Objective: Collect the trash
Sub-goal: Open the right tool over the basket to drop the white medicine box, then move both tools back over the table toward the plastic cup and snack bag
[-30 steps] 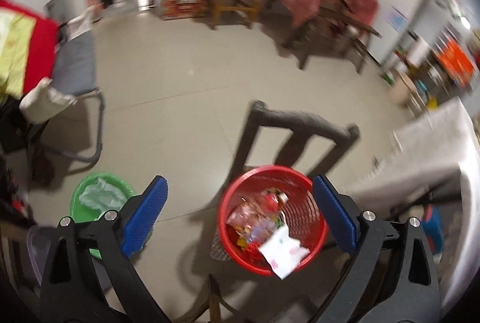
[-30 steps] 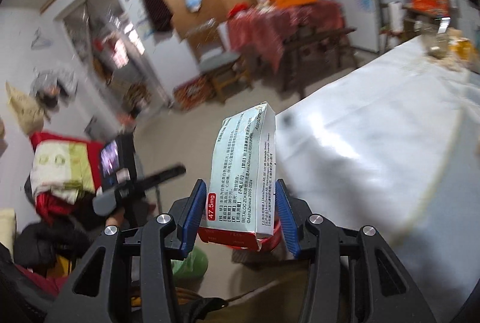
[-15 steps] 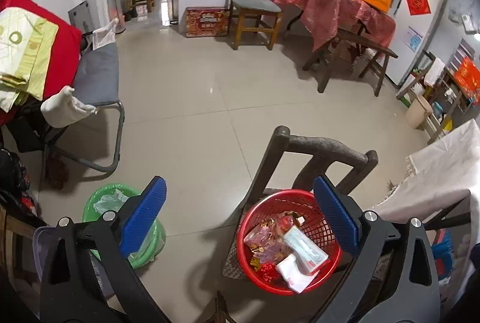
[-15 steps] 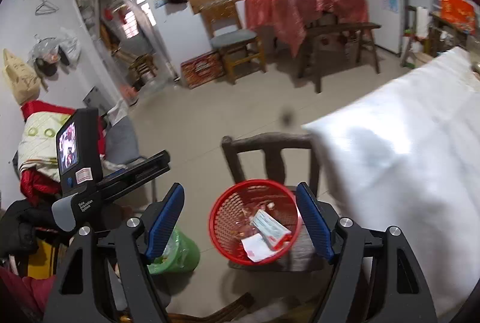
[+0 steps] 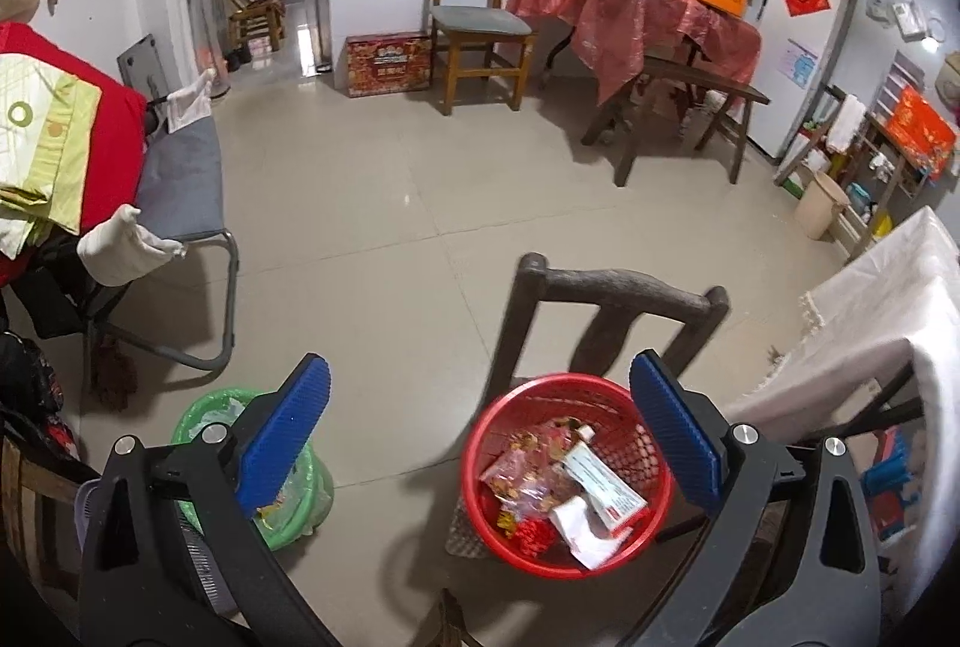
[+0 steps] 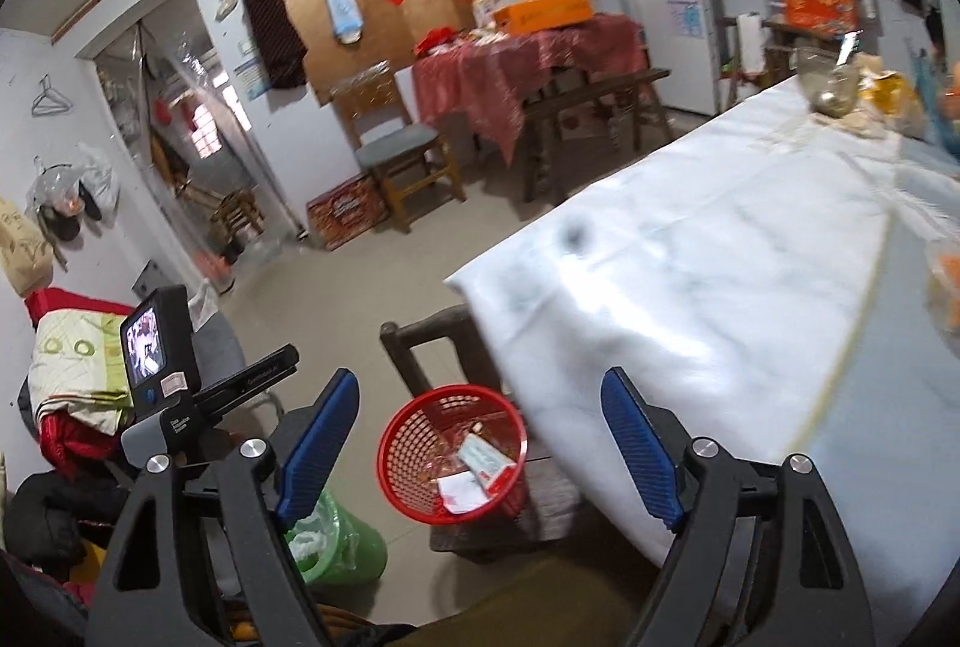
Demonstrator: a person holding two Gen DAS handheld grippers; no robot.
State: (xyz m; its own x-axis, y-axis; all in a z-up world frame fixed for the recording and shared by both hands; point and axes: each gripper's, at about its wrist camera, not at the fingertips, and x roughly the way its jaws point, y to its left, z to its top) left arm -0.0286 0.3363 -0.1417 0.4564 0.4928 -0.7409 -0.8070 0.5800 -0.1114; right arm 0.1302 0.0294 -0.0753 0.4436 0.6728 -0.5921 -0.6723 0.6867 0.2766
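Note:
A red mesh basket [image 5: 480, 443] stands on a dark wooden chair seat [image 5: 459, 533], holding wrappers, a torn white paper and a white medicine box [image 5: 606, 488]. The same basket [image 6: 408, 443] with the box [image 6: 486, 458] shows low in the right wrist view, beside the table's corner. My left gripper [image 5: 480, 440] hovers above the basket, open and empty. My right gripper [image 6: 480, 458] is higher and farther back; its jaws are still opening, with nothing between them. The left gripper's camera body [image 6: 159, 356] appears at the left of the right wrist view.
A green bin [image 5: 198, 419] with a plastic liner sits on the floor left of the chair. A table with a white cloth [image 6: 720, 275] fills the right side, with a glass bowl [image 6: 831, 86] and packets at its far end. A folding chair [image 5: 180, 179] stands at left.
My right gripper let go of the medicine box, which dropped into the red basket, and its jaws spread wide. The right hand then pulled back and up. The left hand shifted slightly.

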